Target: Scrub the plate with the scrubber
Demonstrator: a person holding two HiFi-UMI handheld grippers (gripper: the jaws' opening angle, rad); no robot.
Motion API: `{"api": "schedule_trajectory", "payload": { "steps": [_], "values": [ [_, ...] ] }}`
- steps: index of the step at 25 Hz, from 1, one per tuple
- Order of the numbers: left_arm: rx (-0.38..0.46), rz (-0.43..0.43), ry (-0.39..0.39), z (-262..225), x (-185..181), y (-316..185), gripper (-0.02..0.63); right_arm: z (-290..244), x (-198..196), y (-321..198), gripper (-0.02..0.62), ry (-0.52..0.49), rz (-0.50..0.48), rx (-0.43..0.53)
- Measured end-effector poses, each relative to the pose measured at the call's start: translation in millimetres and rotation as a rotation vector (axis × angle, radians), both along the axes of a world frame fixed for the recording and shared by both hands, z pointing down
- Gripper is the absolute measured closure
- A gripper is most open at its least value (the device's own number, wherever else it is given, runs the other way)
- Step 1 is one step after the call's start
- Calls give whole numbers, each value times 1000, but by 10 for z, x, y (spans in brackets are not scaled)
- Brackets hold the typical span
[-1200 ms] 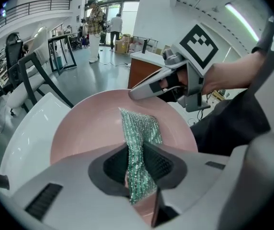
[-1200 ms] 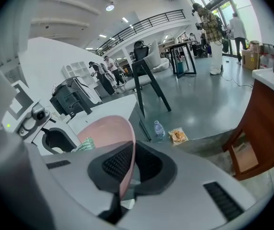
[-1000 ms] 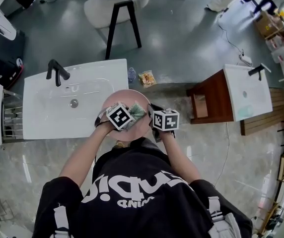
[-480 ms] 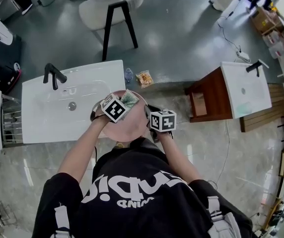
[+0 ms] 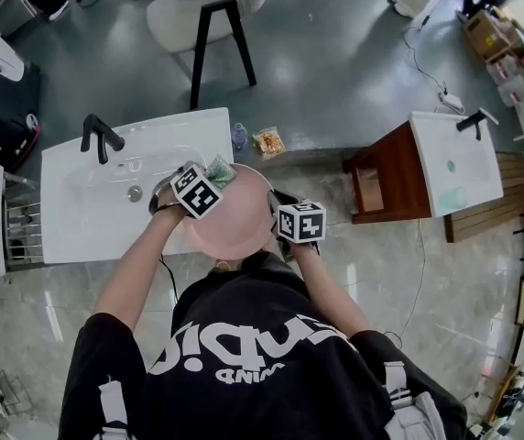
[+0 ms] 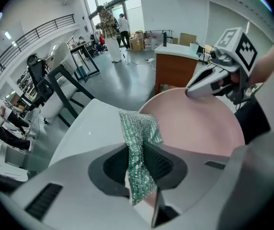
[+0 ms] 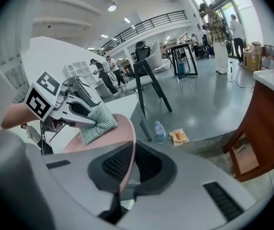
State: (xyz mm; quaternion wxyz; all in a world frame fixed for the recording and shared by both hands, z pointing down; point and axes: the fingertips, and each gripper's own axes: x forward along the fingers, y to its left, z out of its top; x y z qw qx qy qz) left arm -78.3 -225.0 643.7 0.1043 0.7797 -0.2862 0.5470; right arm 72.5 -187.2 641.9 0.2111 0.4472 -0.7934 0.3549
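Plate (image 5: 234, 223): pink and round, in front of the person's chest, overlapping the right end of the white counter.
Right gripper (image 7: 127, 164): jaws closed onto the plate's edge at about 3 o'clock in the head view, with the thin rim running between the two pads.
Left gripper (image 6: 138, 163): jaws pinched tight on the scrubber, its cloth sandwiched between the pads.
Scrubber (image 6: 139, 128): green glittery mesh, sticking out past the jaw tips and lying against the plate's rim at about 11 o'clock, with part of it over the counter.
Sink (image 5: 88, 218): white basin and counter at 9 o'clock from the plate, drain showing in the bowl.
Tap (image 5: 103, 136): black, on the sink's far edge, at 10 o'clock from the plate.
Bottle (image 5: 242, 137): small and clear, on the grey floor at 12 o'clock, just past the counter's corner.
Snack packet (image 5: 268, 143): orange, just beside the bottle at its 3 o'clock.
Chair (image 5: 202, 12): pale seat and black legs, further out at 12 o'clock.
Cabinet (image 5: 395, 177): brown wood, at 3 o'clock, well apart from the plate.
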Motion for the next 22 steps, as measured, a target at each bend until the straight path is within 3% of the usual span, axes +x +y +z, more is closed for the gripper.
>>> {"api": "schedule_trajectory", "payload": {
  "steps": [13, 22],
  "values": [
    [-22, 23, -78, -54, -322, 243, 512, -20, 11, -16, 569, 14, 27, 17],
    [-185, 123, -36, -46, -217, 776, 512, -18, 21, -23, 568, 23, 47, 22]
  ]
}}
